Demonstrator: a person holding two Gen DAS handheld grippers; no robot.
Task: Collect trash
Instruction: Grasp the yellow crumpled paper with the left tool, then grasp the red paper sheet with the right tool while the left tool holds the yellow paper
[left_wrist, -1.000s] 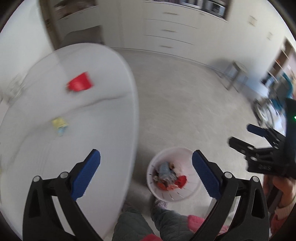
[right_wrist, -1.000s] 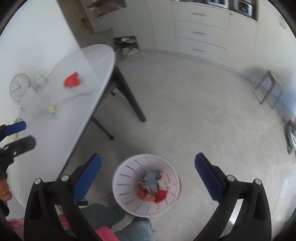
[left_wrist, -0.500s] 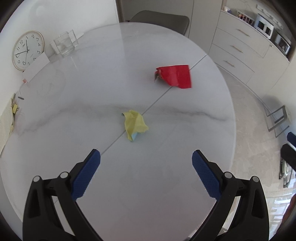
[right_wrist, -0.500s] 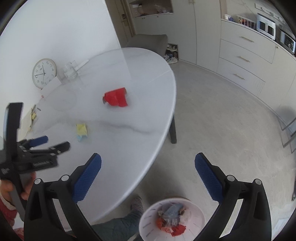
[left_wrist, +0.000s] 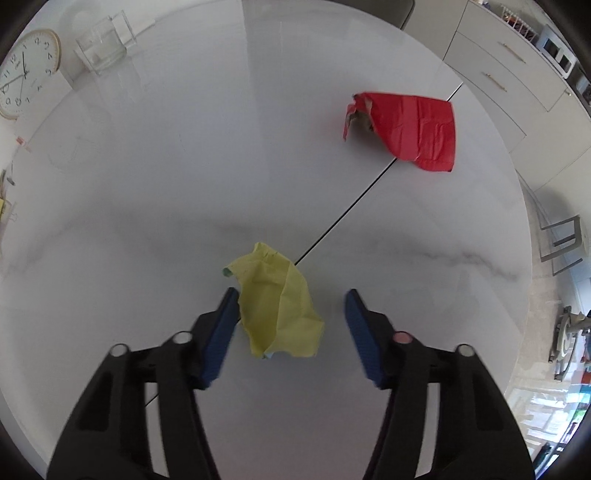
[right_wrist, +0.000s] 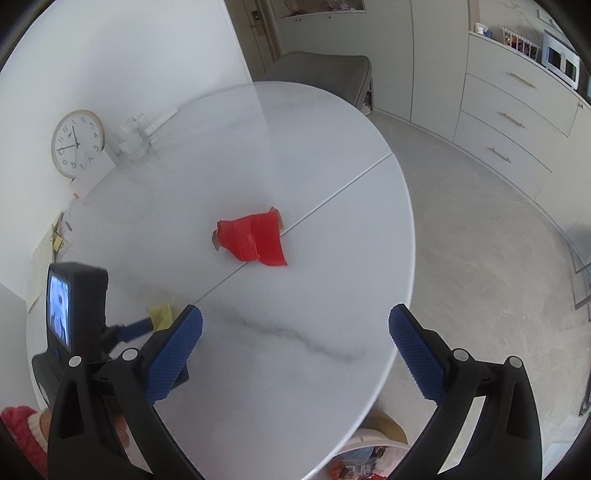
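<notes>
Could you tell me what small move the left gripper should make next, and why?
Probably close the left gripper on the yellow crumpled paper. The paper already sits between its open fingers, against the left one, with a gap to the right finger, lying on the white table.

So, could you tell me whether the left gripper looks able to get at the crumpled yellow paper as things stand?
Probably yes. The left gripper is open, one finger on either side of the yellow paper, which lies loose on the white table. Nothing stands between them; the red wrapper lies well clear.
</notes>
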